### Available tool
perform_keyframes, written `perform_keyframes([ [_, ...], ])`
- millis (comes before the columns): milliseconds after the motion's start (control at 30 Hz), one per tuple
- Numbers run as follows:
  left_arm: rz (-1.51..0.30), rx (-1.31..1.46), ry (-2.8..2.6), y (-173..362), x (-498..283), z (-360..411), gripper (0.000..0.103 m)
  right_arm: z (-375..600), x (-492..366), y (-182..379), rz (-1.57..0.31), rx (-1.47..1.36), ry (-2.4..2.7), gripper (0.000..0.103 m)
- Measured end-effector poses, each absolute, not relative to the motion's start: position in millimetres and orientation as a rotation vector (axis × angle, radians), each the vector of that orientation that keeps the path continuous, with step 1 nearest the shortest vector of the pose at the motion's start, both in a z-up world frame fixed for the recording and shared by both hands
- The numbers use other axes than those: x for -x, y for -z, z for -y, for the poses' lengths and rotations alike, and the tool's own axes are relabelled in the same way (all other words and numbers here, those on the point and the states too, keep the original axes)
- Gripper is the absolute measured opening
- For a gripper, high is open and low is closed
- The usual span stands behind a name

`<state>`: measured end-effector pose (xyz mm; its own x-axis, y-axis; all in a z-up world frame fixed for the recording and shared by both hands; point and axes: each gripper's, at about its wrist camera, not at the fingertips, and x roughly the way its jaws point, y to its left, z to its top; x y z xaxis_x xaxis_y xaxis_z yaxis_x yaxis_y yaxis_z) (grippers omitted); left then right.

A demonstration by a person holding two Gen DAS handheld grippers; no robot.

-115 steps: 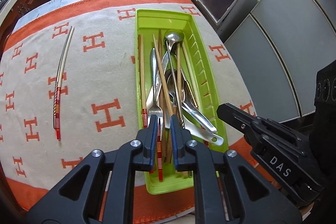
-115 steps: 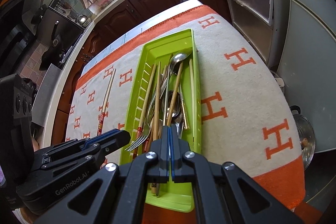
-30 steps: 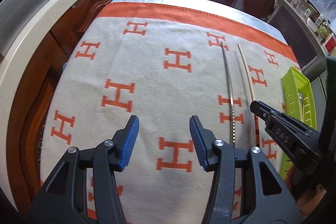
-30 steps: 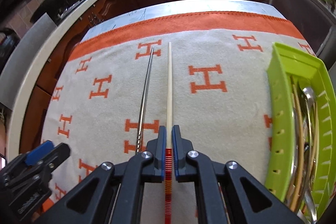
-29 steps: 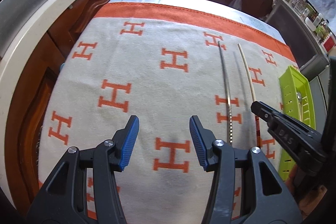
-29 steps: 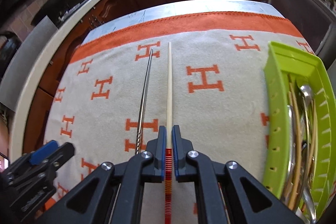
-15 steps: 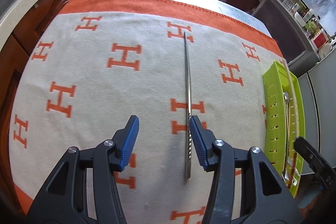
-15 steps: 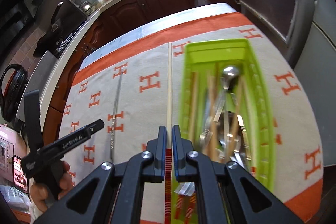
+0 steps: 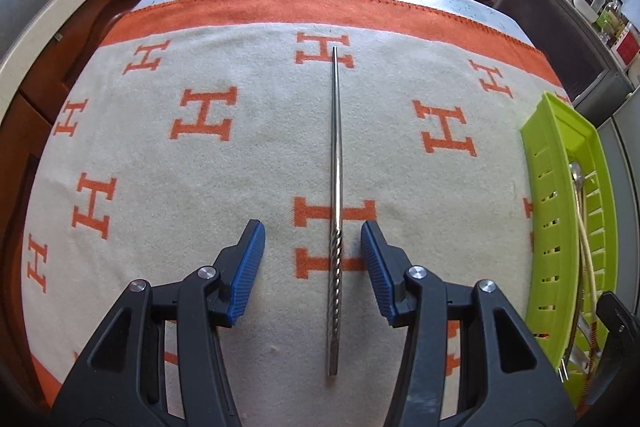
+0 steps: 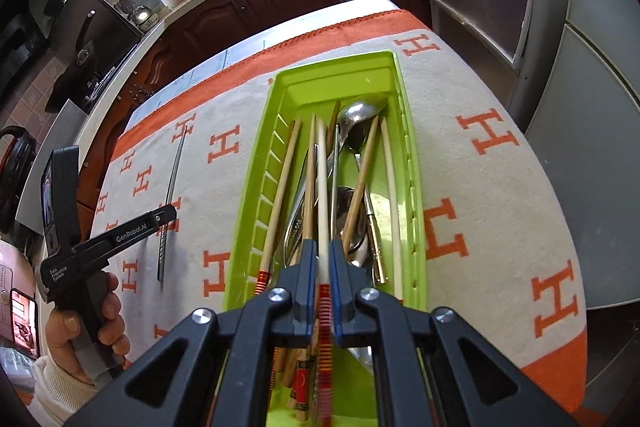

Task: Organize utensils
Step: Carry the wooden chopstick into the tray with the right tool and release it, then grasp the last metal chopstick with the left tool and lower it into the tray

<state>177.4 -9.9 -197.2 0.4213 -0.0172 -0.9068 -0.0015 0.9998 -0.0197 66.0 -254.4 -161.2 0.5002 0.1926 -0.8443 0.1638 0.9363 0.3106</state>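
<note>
Cream chopstick (image 10: 322, 187) carried from cloth to over green tray (image 10: 256, 187) of utensils.

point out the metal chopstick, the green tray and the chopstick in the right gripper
metal chopstick (image 9: 334, 163), left wrist view, mid shaft
green tray (image 10: 333, 79), right wrist view, far end wall
cream chopstick (image 10: 322, 187), right wrist view, pale shaft ahead of the fingers
right gripper (image 10: 323, 291), right wrist view, between the fingertips

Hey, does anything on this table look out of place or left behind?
Yes. One twisted-handle metal chopstick lies alone on the orange-and-cream H-patterned cloth, outside the green plastic tray holding the other utensils. The open left hand-held gripper straddles it without touching. The right hand-held gripper grips a cream chopstick with red bands over the tray.
</note>
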Motion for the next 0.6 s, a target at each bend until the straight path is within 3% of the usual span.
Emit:
perform_keyframes([
  [133, -1.114, -0.005, -0.003, 198, -176, 16, 0.049, 260, -63, 166, -1.055, -0.412, -0.040, 0.015],
  [400, -1.087, 0.028, -0.030, 199, -174, 15, 0.047, 267, -56, 173, -1.066, -0.440, -0.071, 0.016],
  [467, -1.080, 0.029, -0.034, 198, -172, 16, 0.035, 268, -54, 174, -1.074, -0.439, -0.072, 0.016],
  [533, -1.078, 0.028, -0.030, 197, -172, 17, 0.009, 268, -53, 175, -1.084, -0.435, -0.070, 0.016],
  [600, -1.080, 0.033, -0.038, 197, -172, 17, 0.004, 269, -52, 176, -1.086, -0.441, -0.081, 0.016],
])
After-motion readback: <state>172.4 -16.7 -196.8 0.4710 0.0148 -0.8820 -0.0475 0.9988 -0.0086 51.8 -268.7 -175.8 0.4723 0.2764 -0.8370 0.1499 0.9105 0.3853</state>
